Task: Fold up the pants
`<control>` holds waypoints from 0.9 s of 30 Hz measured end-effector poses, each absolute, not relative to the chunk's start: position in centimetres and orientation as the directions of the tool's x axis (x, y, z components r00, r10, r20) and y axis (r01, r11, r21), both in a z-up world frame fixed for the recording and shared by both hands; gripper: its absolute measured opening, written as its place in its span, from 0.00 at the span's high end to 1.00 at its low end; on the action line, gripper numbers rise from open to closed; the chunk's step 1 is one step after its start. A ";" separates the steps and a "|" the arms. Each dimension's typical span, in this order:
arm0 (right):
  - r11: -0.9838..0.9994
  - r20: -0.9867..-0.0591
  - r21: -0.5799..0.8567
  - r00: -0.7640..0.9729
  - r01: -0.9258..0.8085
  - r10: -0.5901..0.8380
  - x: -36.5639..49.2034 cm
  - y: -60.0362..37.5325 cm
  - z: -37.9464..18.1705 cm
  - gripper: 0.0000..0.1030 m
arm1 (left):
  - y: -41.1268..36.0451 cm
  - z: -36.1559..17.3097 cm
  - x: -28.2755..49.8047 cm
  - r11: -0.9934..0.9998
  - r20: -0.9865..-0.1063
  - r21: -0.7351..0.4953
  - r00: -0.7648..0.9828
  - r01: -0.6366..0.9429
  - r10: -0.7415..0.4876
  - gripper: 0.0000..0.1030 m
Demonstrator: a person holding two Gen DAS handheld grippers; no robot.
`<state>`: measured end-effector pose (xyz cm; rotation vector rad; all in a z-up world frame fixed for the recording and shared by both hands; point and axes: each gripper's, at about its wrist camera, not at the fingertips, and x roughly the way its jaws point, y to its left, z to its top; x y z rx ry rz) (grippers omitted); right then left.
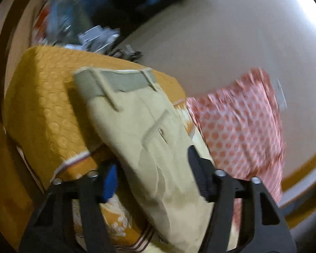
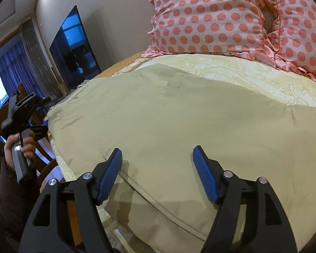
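Beige pants (image 1: pixel 149 135) lie flat along the bed, their grey-lined waistband (image 1: pixel 113 82) at the far end in the left wrist view. My left gripper (image 1: pixel 152 168) is open above the pants' near part, its fingers on either side of the cloth. In the right wrist view the pants (image 2: pixel 179 116) spread wide over the bed. My right gripper (image 2: pixel 158 160) is open just above them, near a folded edge (image 2: pixel 158 198). The left gripper (image 2: pixel 23 113) shows at the far left, held in a hand.
The bed has an orange quilted cover (image 1: pixel 46 105) and a pale patterned sheet (image 2: pixel 252 78). Pink polka-dot pillows (image 2: pixel 210 16) lie at its head. A dark TV (image 2: pixel 73 48) stands by the wall. Clutter (image 1: pixel 94 35) sits beyond the bed.
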<state>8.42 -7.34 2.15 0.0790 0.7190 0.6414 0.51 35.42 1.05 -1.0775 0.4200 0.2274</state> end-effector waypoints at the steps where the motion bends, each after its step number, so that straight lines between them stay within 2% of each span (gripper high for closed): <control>1: 0.805 -0.584 0.285 0.571 -0.521 0.577 8.4 -7.4 2.1 0.31 | 35.8 1.0 0.5 0.447 -0.444 -0.805 0.896 -0.389 -0.019 0.60; 2: 0.802 -0.581 0.290 0.570 -0.522 0.581 8.3 -7.5 2.1 0.31 | 36.2 0.8 0.8 0.428 -0.457 -0.807 0.889 -0.406 -0.017 0.65; 5: 0.786 -0.562 0.329 0.560 -0.523 0.608 8.0 -8.5 2.2 0.31 | 36.8 0.5 1.2 0.400 -0.517 -0.786 0.856 -0.471 -0.010 0.92; 6: 0.781 -0.554 0.344 0.559 -0.521 0.617 7.8 -9.1 2.2 0.31 | 36.8 0.7 1.3 0.420 -0.517 -0.781 0.856 -0.462 -0.019 0.92; 9: 0.777 -0.521 0.377 0.578 -0.505 0.628 7.1 -11.5 2.4 0.31 | 34.7 3.7 2.4 0.562 -0.573 -0.653 0.816 -0.508 0.073 0.93; 12: 0.782 -0.479 0.412 0.619 -0.468 0.623 6.4 -14.5 2.7 0.31 | 30.4 8.6 4.2 0.717 -0.537 -0.541 0.837 -0.439 0.108 0.93; 15: 0.801 -0.433 0.440 0.686 -0.405 0.585 5.7 -18.4 3.2 0.31 | 23.2 13.3 6.7 0.862 -0.489 -0.405 0.869 -0.304 0.076 0.94; 18: 0.826 -0.397 0.470 0.761 -0.311 0.513 4.8 -22.9 3.5 0.31 | 12.3 15.9 8.2 0.965 -0.448 -0.257 0.891 -0.055 -0.069 0.94; 20: 0.824 -0.374 0.513 0.802 -0.240 0.466 4.3 -26.0 3.4 0.31 | 6.5 15.8 7.8 0.975 -0.442 -0.196 0.878 0.106 -0.185 0.94; 21: 0.821 -0.367 0.533 0.817 -0.207 0.444 4.0 -27.4 3.3 0.31 | 2.3 15.0 7.1 0.962 -0.458 -0.156 0.846 0.226 -0.273 0.93; 23: 0.811 -0.366 0.563 0.833 -0.157 0.415 3.9 -29.5 3.0 0.31 | -3.0 12.5 6.1 0.924 -0.523 -0.102 0.771 0.367 -0.364 0.93; 27: 0.759 -0.374 0.644 0.829 -0.090 0.416 4.3 -32.6 1.9 0.31 | -8.3 6.5 4.7 0.853 -0.659 -0.082 0.614 0.516 -0.435 0.93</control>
